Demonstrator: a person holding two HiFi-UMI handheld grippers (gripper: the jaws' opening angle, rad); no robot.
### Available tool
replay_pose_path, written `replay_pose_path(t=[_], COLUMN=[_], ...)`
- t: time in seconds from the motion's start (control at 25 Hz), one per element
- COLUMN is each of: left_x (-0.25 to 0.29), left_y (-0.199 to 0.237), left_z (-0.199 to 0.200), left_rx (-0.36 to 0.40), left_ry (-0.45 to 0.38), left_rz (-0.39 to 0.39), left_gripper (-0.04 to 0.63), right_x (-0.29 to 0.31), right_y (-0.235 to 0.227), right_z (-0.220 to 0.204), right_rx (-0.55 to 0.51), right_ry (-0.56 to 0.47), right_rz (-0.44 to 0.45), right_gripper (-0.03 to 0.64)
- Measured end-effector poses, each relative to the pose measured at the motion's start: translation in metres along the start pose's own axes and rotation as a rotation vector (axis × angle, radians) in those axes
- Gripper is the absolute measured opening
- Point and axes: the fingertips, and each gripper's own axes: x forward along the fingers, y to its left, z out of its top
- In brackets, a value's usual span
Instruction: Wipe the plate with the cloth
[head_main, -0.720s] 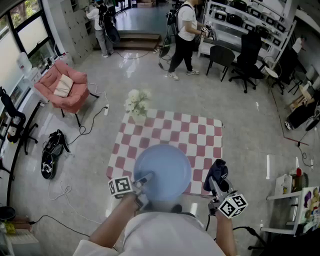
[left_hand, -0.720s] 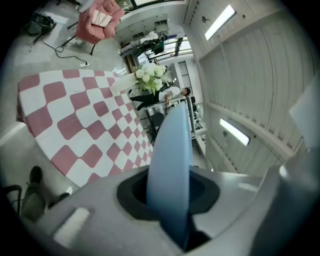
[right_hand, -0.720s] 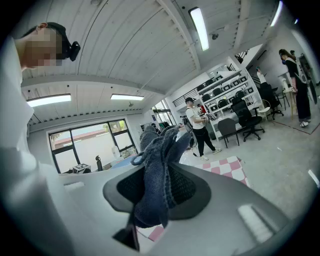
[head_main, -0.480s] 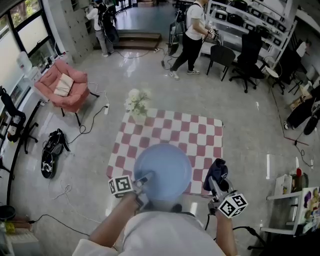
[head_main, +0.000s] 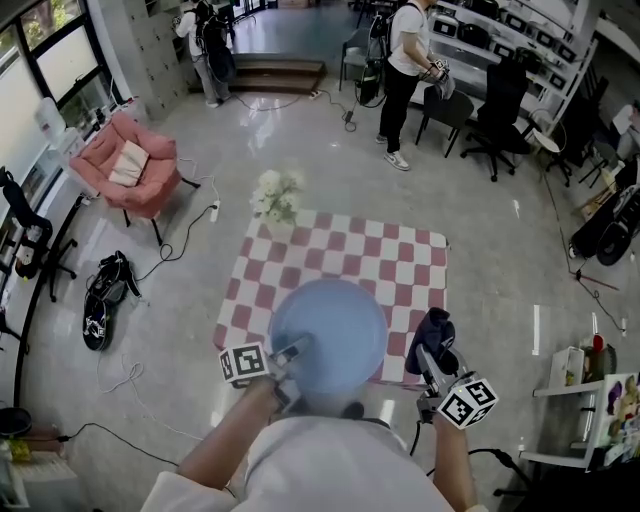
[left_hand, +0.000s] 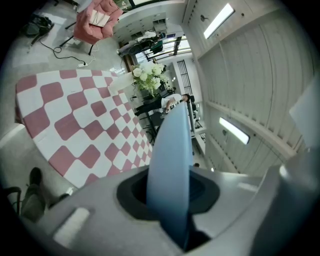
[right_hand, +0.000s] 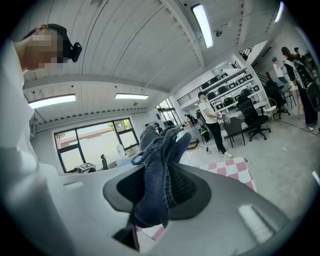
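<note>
Plate (head_main: 330, 335) in left claw (head_main: 292, 353), cloth (head_main: 432, 335) in right claw (head_main: 428, 365)

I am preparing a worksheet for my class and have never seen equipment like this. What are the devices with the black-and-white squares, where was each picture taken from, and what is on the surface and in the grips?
There is no robot here. A person holds a two-jaw gripper in each hand, and the marker cubes are part of those grippers. The wide picture comes from a camera on the person's head, looking steeply down. The other two come from cameras riding on the grippers, each looking along its own jaws.

The left gripper is clamped on the rim of a pale blue plate. The right gripper is clamped on a dark blue cloth.

Below them is a red-and-white checked tablecloth, with white flowers at its far left corner.
</note>
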Motion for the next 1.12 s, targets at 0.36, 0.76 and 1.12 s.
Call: replay_pose_path(t=[0.36, 0.76, 1.12], left_x=[0.012, 0.02, 0.027], left_y=[-0.013, -0.022, -0.029], left_z=[-0.008, -0.004, 0.006], left_rx=[0.029, 0.089, 0.165], left_ry=[0.012, -0.044, -0.135], left_rz=[-0.019, 0.012, 0.037], left_gripper=[0.075, 0.075, 0.075], right_x=[0.014, 0.026, 0.046], right_y=[0.028, 0.056, 0.077], right_z=[0.0, -0.013, -0.027], right_rx=[-0.007, -0.004, 0.007], right_ry=[0.019, 0.075, 0.131], right_rz=[0.079, 0.132, 0.177], right_gripper=[0.12, 0.12, 0.12])
